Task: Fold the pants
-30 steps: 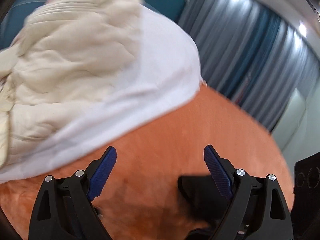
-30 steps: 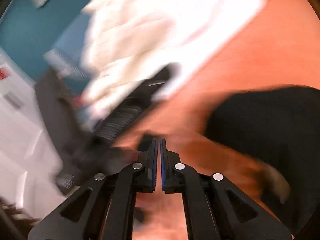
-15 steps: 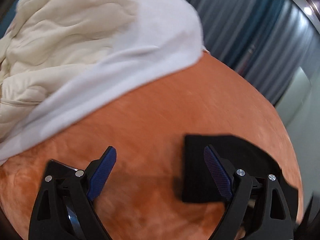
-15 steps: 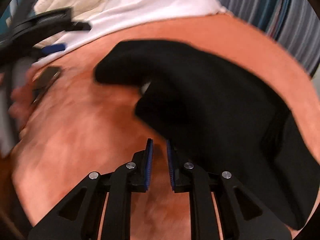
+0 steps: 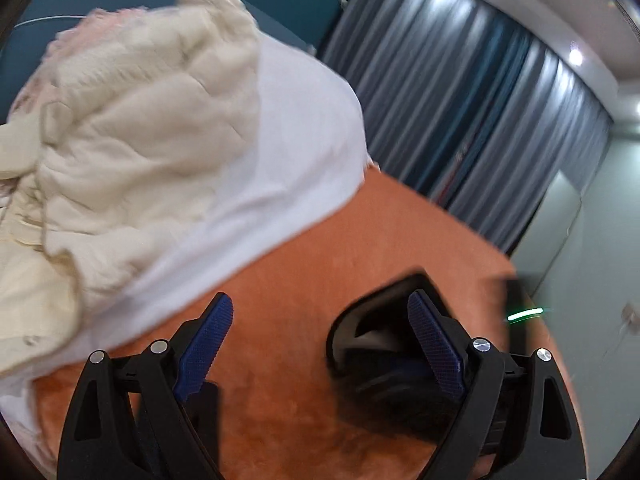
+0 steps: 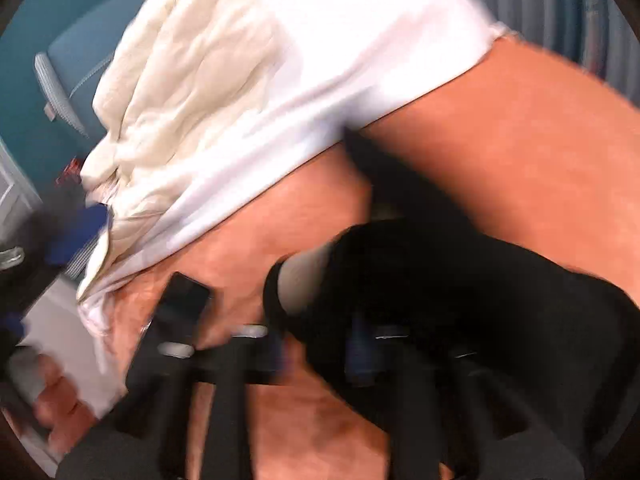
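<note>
The black pants (image 6: 460,304) lie crumpled on an orange bed cover (image 6: 520,152), with a pale lining showing at one opening. My right gripper (image 6: 318,354) is badly blurred just over their near edge. Its jaws are opening, the cloth's edge lies between and under them, and the pads do not press on it. In the left wrist view my left gripper (image 5: 320,340) hangs open over the orange cover (image 5: 400,232) with nothing between its fingers. The black pants (image 5: 372,364) lie under its right finger (image 5: 436,344).
A white sheet (image 5: 288,152) and a rumpled cream quilt (image 5: 132,132) cover the bed's far part. A flat black phone-like object (image 6: 184,300) lies on the cover. A person's hand (image 6: 56,400) shows at the left. Grey curtains (image 5: 480,100) hang behind.
The right gripper's jaws went from shut to spread apart, and it swung over the black pants. The left gripper stayed open while its view shifted; the pants now bunch by its right finger.
</note>
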### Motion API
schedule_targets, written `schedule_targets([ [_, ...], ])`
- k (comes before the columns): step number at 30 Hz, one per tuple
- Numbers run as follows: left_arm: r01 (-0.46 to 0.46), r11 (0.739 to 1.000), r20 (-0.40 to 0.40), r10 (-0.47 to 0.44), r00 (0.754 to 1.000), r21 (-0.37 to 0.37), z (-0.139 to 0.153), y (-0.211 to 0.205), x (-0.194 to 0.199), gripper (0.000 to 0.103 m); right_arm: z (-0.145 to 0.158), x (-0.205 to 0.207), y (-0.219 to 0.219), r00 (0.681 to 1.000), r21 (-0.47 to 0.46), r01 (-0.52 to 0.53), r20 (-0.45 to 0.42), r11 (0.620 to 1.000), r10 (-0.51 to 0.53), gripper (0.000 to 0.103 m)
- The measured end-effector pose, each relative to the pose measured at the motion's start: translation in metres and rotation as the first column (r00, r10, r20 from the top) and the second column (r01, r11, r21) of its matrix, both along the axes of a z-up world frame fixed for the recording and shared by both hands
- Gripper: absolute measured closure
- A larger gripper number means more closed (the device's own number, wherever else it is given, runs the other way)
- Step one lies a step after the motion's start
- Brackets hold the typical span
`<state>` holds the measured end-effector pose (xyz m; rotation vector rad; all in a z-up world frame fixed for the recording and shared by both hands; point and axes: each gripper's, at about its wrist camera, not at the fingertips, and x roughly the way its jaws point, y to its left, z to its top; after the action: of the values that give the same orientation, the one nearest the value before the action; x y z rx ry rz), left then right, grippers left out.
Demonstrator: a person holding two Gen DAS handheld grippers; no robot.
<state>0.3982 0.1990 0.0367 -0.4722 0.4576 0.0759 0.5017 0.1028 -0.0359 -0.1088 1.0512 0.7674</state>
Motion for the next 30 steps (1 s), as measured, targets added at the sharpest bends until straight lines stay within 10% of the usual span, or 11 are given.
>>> schedule_targets([
  [4,-0.05,0.999,-0.047,0.05,0.998,0.014,0.002,0.017,-0.009,0.016,-0.042,-0.034,0.037,0.971,-0.118,-0.229,-0.102,0.966,0.217,0.042],
  [8,-0.062,0.998,-0.158,0.065,0.985,0.023,-0.025,0.019,-0.008,0.016,0.023,-0.044,-0.037,0.979,-0.066,-0.053,0.195,0.996,0.065,0.034],
  [11,-0.044,0.997,-0.315,0.021,0.949,-0.067,-0.072,0.004,0.009,0.016,0.04,-0.033,-0.066,0.943,-0.171,0.074,0.333,0.983,-0.013,0.031],
  [15,0.045,0.973,-0.482,-0.152,0.863,-0.227,-0.135,-0.039,0.033,0.016,0.015,-0.046,-0.02,0.901,-0.38,-0.048,0.382,0.924,0.204,0.03],
  [20,0.015,1.0,-0.472,-0.02,0.882,-0.014,-0.13,-0.059,0.011,0.022,-0.044,-0.064,0.027,0.786,-0.615,-0.069,0.451,0.786,0.422,0.014],
  [24,0.046,0.999,-0.443,-0.049,0.895,-0.018,-0.128,-0.056,-0.006,0.029,-0.058,-0.058,0.046,0.807,-0.614,-0.085,0.42,0.784,0.416,0.014],
  [30,0.069,0.998,-0.365,-0.067,0.929,-0.006,-0.108,-0.055,-0.014,0.022,-0.051,-0.032,0.016,0.907,-0.484,-0.03,0.355,0.875,0.228,0.081],
])
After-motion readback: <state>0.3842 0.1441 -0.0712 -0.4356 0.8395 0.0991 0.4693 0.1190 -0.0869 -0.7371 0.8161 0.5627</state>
